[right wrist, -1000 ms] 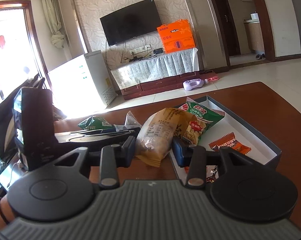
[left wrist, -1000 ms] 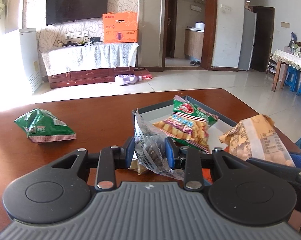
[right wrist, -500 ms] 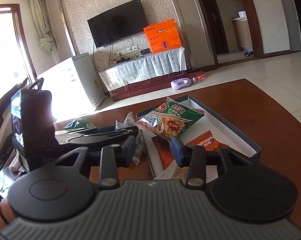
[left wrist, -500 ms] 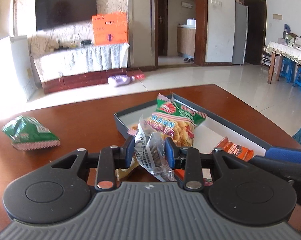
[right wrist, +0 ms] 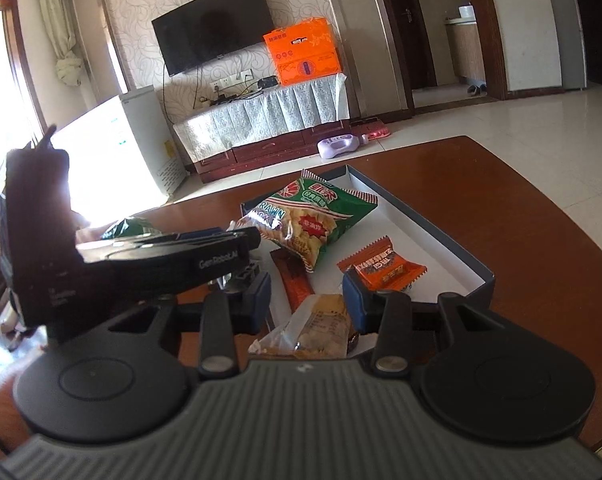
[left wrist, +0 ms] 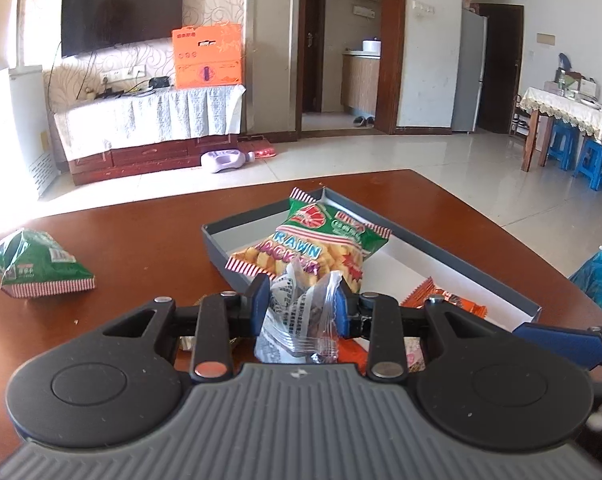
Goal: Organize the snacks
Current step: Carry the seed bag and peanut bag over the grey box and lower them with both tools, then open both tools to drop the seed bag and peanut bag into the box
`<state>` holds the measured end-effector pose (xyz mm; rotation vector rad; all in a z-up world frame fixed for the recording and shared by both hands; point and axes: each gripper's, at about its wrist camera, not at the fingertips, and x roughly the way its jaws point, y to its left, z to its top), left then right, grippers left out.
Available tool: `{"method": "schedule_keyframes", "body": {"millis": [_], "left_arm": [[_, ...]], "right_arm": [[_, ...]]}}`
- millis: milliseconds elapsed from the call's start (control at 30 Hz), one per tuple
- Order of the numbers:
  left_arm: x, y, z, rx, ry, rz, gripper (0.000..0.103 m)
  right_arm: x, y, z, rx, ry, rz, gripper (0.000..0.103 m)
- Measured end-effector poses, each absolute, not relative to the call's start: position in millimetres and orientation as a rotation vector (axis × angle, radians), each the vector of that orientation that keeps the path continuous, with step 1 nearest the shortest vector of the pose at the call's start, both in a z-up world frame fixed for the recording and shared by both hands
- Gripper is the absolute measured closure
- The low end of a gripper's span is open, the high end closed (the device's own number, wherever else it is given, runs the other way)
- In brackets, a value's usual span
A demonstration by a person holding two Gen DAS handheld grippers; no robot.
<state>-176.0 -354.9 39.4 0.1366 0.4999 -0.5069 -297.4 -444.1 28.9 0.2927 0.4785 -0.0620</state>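
Here the left gripper (left wrist: 301, 298) pinches a clear packet (left wrist: 299, 320) by the tray (left wrist: 453, 254); the right gripper (right wrist: 307, 298) clamps a tan packet (right wrist: 321, 328) over it.

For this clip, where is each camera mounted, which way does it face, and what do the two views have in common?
Left wrist: on the left gripper, looking along its jaws, shut on a clear snack packet, across the table toward the TV wall; the right gripper's blue finger shows at right.
Right wrist: on the right gripper, looking over a tan snack packet at the grey tray; the left gripper's body shows at left.
Shared: the tray, prawn cracker bag, TV, orange box.
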Motion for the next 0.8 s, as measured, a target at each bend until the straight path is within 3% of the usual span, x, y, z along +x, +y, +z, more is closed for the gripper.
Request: {"method": "schedule_keyframes", "body": {"millis": [800], "left_arm": [[-148.6, -417.4, 27.4, 0.250, 0.362, -0.617, 0.064]], "right_arm": [[-292.3, -457.7, 23.2, 0.308, 0.476, -0.125, 0.059]]}}
